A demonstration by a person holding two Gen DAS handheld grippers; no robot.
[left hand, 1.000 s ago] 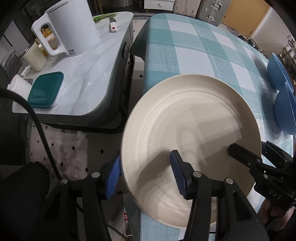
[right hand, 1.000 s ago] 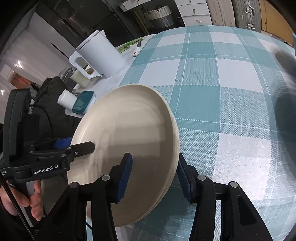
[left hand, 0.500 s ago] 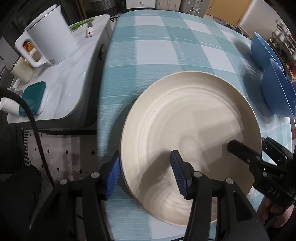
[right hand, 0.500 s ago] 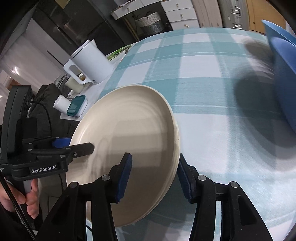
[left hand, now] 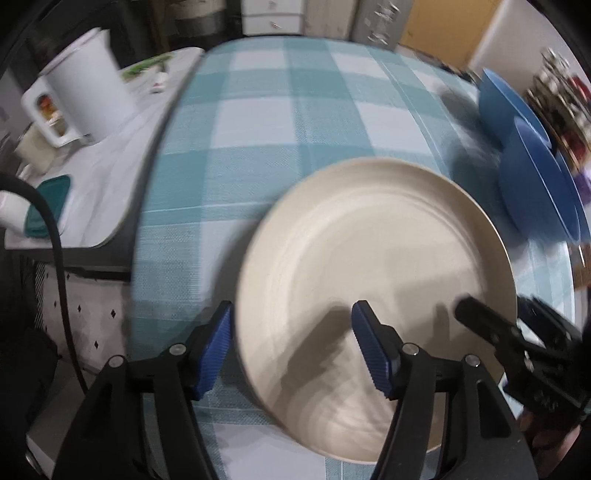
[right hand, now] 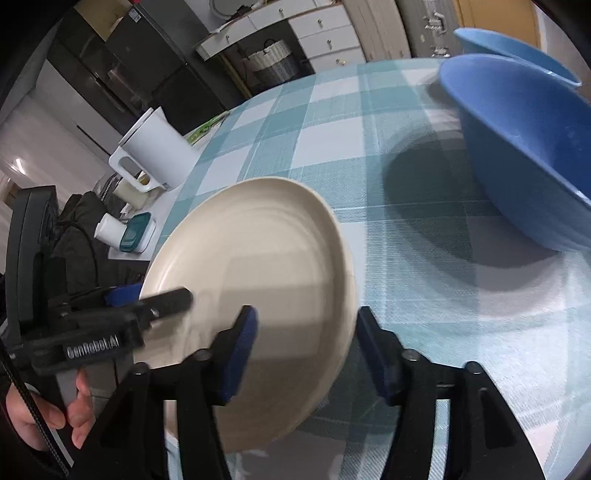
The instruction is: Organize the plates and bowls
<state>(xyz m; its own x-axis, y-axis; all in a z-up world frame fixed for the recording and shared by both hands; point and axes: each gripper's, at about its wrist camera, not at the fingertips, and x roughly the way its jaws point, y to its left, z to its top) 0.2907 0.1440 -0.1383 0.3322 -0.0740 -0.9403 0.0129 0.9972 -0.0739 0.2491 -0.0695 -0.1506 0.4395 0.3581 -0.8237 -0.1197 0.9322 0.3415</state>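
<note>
A round cream plate (left hand: pixel 373 251) lies on the teal-checked bench (left hand: pixel 258 122), frame centre. Left tongs (left hand: pixel 291 347) and right tongs (right hand: pixel 306 347) straddle its rim, both opening, pads off it.

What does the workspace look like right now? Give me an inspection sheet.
Surface: teal checked tablecloth.
Job's things: cream plate near the table's edge; two blue bowls beyond it.
Clutter: white jug and teal lid on the side counter.
Grippers: left gripper and right gripper straddle the plate's rim, jaws opening, pads clear.
Cables: black cable at left.
Surroundings: drawers, wicker basket.
</note>
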